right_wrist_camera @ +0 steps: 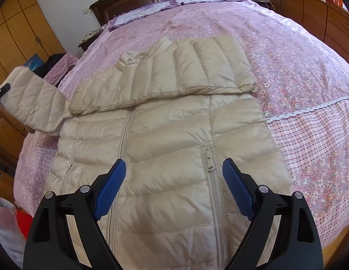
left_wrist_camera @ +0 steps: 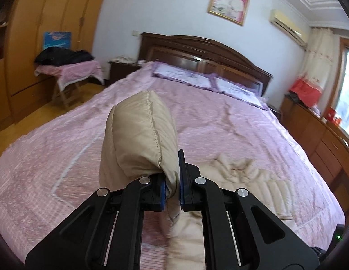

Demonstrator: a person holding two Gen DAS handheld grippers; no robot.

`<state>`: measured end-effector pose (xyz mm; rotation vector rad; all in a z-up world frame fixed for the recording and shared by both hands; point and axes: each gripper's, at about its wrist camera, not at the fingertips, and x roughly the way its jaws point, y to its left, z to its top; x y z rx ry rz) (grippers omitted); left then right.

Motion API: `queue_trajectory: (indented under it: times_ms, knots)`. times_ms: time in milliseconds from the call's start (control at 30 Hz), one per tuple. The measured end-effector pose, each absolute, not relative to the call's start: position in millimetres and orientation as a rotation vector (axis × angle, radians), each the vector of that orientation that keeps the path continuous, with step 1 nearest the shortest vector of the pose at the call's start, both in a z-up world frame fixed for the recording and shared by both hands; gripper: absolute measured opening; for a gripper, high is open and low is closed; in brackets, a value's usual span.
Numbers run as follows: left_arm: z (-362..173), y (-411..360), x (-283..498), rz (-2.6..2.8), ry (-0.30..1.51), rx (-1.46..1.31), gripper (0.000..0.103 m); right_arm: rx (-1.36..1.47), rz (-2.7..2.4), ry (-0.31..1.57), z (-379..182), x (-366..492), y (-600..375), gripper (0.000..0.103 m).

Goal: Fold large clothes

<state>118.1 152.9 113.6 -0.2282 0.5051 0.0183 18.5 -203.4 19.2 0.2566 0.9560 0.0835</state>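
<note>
A beige quilted down jacket (right_wrist_camera: 165, 135) lies flat on the pink bed (right_wrist_camera: 298, 72), front zipper up. One sleeve (right_wrist_camera: 197, 72) is folded across its chest. The other sleeve (right_wrist_camera: 32, 103) is lifted off the bed to the left, held at its cuff by my left gripper (right_wrist_camera: 1, 90). In the left wrist view my left gripper (left_wrist_camera: 173, 180) is shut on that sleeve cuff (left_wrist_camera: 140, 135), which bulges up ahead of the jaws. My right gripper (right_wrist_camera: 174, 180) is open and empty, hovering above the jacket's lower body.
The bed has a dark wooden headboard (left_wrist_camera: 203, 51) and pillows (left_wrist_camera: 210, 81). A folding stand with dark clothes (left_wrist_camera: 68, 65) and a wardrobe (left_wrist_camera: 50, 22) stand at the left. A wooden dresser (left_wrist_camera: 318, 135) runs along the right.
</note>
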Motion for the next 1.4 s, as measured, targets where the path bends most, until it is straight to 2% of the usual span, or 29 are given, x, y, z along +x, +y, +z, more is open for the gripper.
queue_trajectory:
  times_ms: [333,733,1100,1233,1300,1367,1400]
  knots:
    - [91.2,72.8,136.8,-0.127,0.576,-0.229,0.008,0.278,0.059,0.924,26.2,10.5,-225.9,0.085]
    - [22.7,-1.9,155.3,-0.195,0.753,-0.194,0.008,0.321,0.029,0.941,14.5,8.9,-247.4,0.085]
    - [-51.0,-30.3,163.5,-0.192,0.922,-0.159,0.01,0.347,0.026,0.968,0.8,11.6,-253.5,0.085]
    - [-59.1,-28.9,165.6,-0.196,0.944,-0.17,0.013,0.351,0.029,0.969,-0.7,12.7,-254.9,0.085]
    - [-54.4,-27.9,162.0,-0.211,0.948,-0.186,0.025,0.352,0.03,0.969,-0.6,12.9,-254.7,0.085]
    - [-47.2,-27.3,156.3,-0.225,0.953,-0.197,0.058,0.349,0.034,0.969,-0.3,13.8,-254.5,0.085]
    - [-41.4,-27.0,150.2,-0.227,0.948,-0.194,0.064,0.347,0.038,0.968,0.3,14.6,-253.1,0.085]
